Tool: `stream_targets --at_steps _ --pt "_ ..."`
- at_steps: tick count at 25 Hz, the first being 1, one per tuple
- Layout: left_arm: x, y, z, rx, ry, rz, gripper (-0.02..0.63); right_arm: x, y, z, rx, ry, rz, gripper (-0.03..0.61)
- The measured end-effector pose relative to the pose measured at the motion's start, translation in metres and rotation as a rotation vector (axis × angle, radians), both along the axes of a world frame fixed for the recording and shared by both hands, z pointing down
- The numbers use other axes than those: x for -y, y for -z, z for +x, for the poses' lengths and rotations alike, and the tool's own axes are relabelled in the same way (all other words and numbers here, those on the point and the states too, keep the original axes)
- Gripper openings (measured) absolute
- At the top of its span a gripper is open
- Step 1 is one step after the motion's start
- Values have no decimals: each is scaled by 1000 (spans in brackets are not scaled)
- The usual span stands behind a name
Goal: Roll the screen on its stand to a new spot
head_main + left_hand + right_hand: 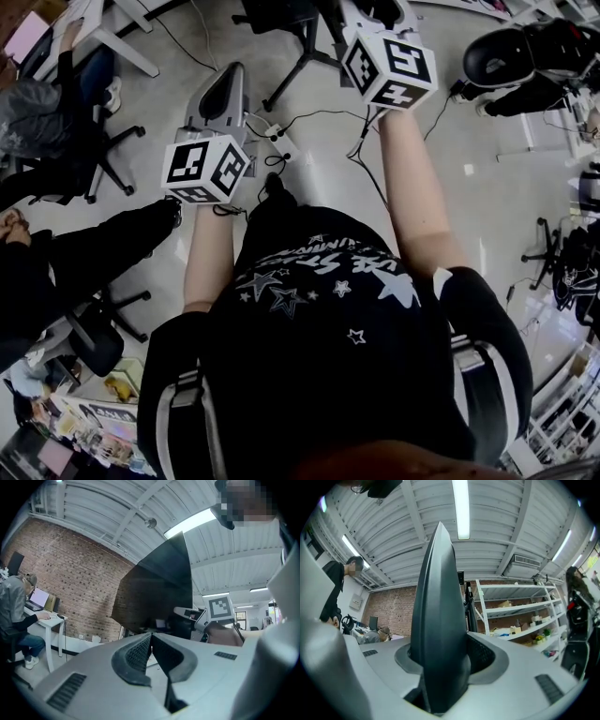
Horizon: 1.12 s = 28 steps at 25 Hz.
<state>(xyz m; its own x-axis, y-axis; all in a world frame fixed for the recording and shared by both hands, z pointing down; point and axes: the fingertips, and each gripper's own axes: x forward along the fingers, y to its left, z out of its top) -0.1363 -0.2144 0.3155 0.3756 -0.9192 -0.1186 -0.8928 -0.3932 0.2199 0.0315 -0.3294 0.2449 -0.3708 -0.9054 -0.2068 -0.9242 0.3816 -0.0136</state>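
The screen (pixel 438 588) shows edge-on in the right gripper view as a tall dark slab that rises between the jaws. My right gripper (pixel 440 644) is shut on that edge. In the left gripper view the same screen (pixel 159 592) is a large dark panel tilted against the ceiling, with the right gripper's marker cube (pixel 220 607) beside it. My left gripper (pixel 152 634) points at the panel from a distance, its pads pressed together on nothing. In the head view the left gripper (pixel 223 89) is lower left and the right gripper (pixel 380 37) is at the top. The stand is hidden.
A black wheeled base (pixel 298 52) and cables (pixel 281 141) lie on the floor ahead. Office chairs (pixel 89 141) with seated people are at the left, another dark chair (pixel 516 56) at the upper right. White shelving (pixel 520 616) stands before a brick wall (pixel 70 573).
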Motion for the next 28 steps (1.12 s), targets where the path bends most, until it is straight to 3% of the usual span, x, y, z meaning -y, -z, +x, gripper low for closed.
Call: stream_targets --at_steps 28 --pt "-47 -1 35 13 -23 6 12 -119 4 49 18 16 39 212"
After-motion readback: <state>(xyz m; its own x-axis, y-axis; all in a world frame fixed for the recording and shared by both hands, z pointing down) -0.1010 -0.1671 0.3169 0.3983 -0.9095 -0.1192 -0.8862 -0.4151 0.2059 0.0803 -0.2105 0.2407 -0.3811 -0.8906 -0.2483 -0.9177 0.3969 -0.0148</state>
